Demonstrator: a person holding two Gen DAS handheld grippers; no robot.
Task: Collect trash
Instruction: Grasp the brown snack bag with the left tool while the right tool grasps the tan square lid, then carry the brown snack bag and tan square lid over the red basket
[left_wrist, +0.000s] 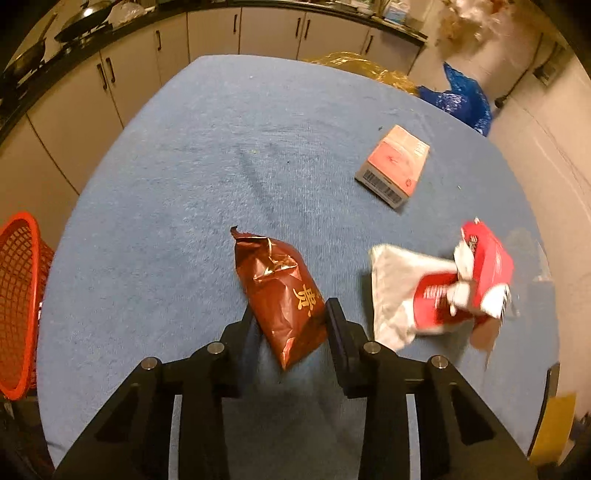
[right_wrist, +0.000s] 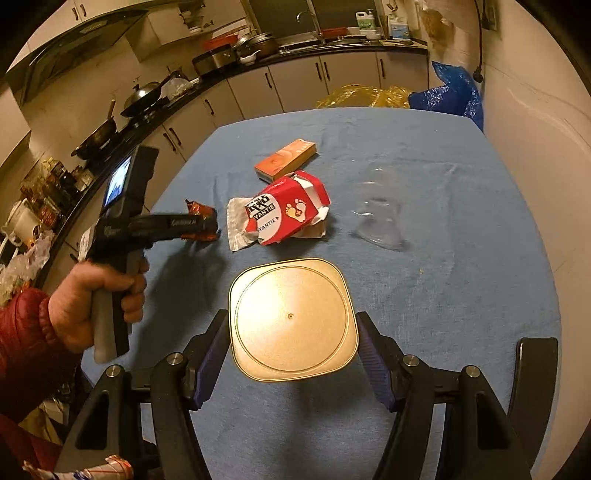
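Far left in your left wrist view, a red plastic mesh basket stands off the edge of the tabletop, which is covered with a blue cloth. At lower centre your left gripper has its fingers closed on the lower part of a crumpled dark red foil snack bag with gold lettering, whose torn top points toward the upper left of the frame. To the right of it lies a crushed red and white cardboard box on a silvery white pouch, blurred in this view, and above that, in the upper right part of the cloth, a flat pale orange carton with a barcode lies well apart from the rest. In your right wrist view, your left hand in a red padded sleeve sits at the left edge, holding the black gripper that points at the snack bag. Right of that come the crushed red box and the orange carton just behind it, then a clear crumpled plastic shell toward the right of the cloth. At lower centre your right gripper stands with its fingers wide, either side of a square gold metal lid with rounded corners; the pads look pressed to its edges, and it appears to be held above the cloth.
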